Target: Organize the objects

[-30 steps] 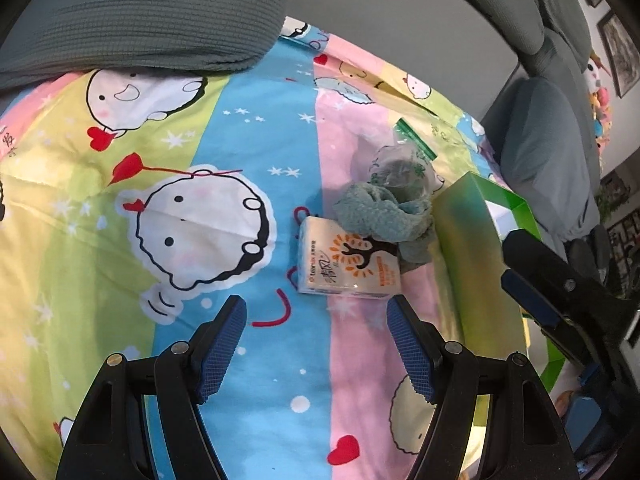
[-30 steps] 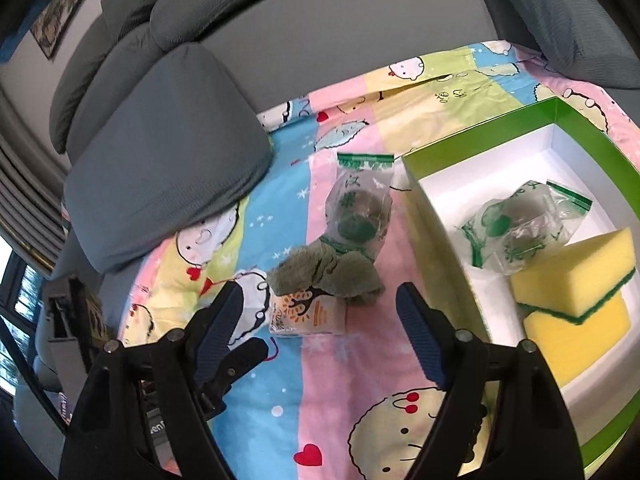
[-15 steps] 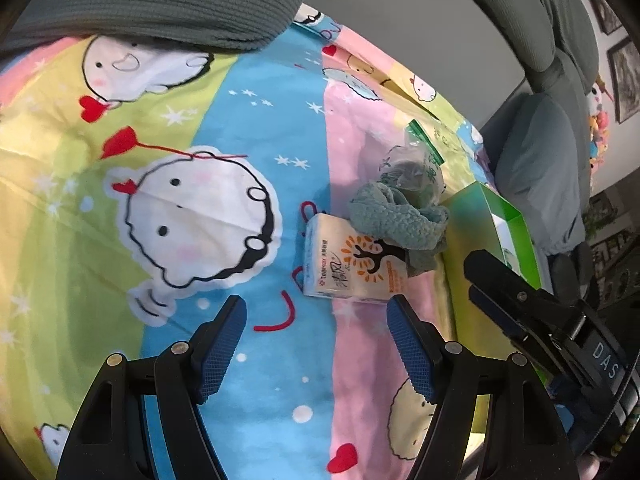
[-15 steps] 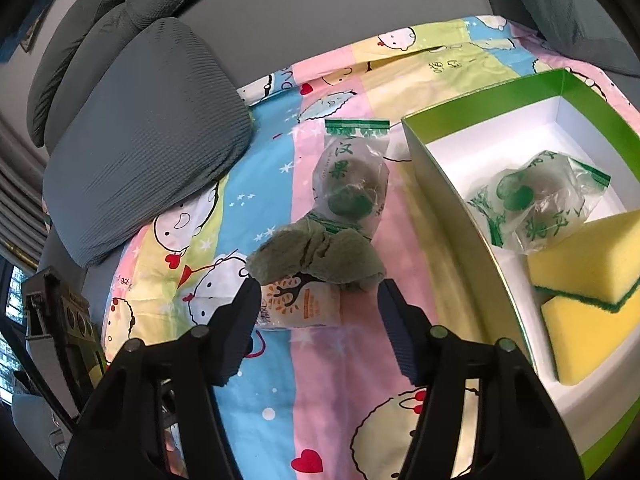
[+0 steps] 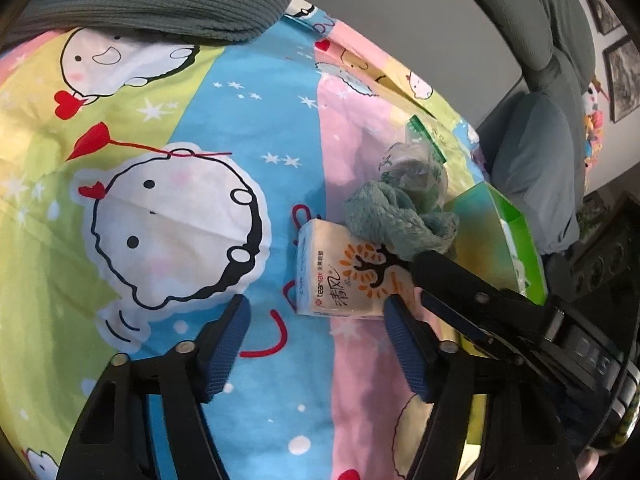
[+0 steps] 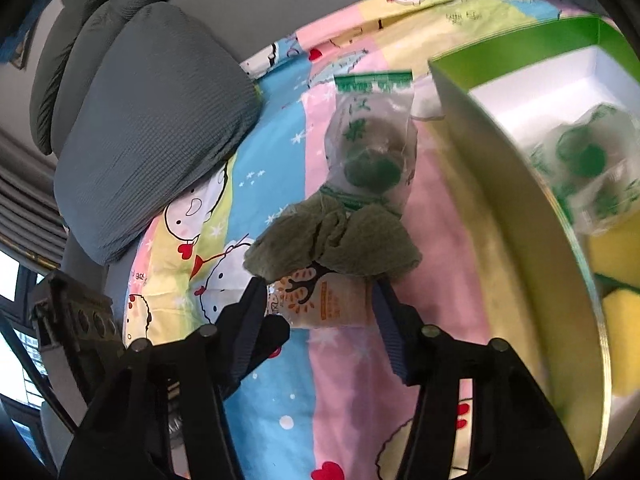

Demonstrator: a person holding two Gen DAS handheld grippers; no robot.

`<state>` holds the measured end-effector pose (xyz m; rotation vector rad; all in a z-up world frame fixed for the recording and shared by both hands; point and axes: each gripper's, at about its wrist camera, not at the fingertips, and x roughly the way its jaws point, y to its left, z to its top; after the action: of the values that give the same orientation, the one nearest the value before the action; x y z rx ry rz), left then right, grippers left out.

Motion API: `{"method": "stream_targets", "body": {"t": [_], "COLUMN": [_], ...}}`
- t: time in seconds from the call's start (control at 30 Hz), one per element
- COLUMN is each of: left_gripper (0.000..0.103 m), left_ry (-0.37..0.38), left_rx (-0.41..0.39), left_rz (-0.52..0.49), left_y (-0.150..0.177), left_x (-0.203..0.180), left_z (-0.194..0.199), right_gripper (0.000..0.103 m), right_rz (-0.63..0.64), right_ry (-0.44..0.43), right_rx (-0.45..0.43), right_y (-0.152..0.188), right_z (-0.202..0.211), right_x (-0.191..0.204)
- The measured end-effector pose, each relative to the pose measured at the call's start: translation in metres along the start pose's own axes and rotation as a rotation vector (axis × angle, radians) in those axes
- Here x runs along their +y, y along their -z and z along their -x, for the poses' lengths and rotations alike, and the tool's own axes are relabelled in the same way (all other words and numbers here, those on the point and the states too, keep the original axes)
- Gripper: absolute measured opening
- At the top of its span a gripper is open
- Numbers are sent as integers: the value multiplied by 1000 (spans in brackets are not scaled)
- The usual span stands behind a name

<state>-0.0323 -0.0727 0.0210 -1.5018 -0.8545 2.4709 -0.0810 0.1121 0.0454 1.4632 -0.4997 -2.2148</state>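
Observation:
A white-and-orange tissue pack (image 5: 344, 280) lies on the cartoon bedsheet, with a crumpled green cloth (image 5: 394, 216) over its far edge and a clear bag with green print (image 5: 416, 168) behind. My left gripper (image 5: 316, 328) is open and empty, just short of the pack. My right gripper (image 6: 320, 312) is open, its fingers on either side of the tissue pack (image 6: 320, 300), below the cloth (image 6: 332, 240) and bag (image 6: 372, 148). The right gripper also shows in the left wrist view (image 5: 460, 280), its tip at the pack.
A green box with white inside (image 6: 500, 184) stands to the right, holding another printed bag (image 6: 592, 168) and yellow sponges (image 6: 616, 276). A grey cushion (image 6: 148, 120) lies at the back left, with grey sofa cushions (image 5: 532, 148) beyond the box.
My right gripper has moved forward and down until its fingers flank the tissue pack. My left gripper has edged closer to the pack.

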Motion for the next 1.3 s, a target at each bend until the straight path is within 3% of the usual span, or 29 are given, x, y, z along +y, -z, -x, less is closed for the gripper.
{"method": "stream_targets", "body": {"t": [0.07,0.2,0.47,0.93,1.3], "left_gripper": [65,52,51,51,51], "left_ry": [15,21,5,34,95], "left_rx": [-5,8,9,-120,-191], "left_rz": [-29,-59,-93,-182,-245], "left_y": [1,2,5,16,24], "left_x": [-4,-10,-21,-52,-82], "left_z": [0,-5,0,53,69], "right_gripper": [48,46,46,47,47], "right_rz": [-10,-23,-10,70,91], "right_ry": [-6,-8,-1,-42,-41], "right_rx": [22,49,52,-60,-161], "right_y": [-1,0,4,13,14], "right_z": [-8,-21,-21,39,75], "right_x": [0,-1,1,23,23]}}
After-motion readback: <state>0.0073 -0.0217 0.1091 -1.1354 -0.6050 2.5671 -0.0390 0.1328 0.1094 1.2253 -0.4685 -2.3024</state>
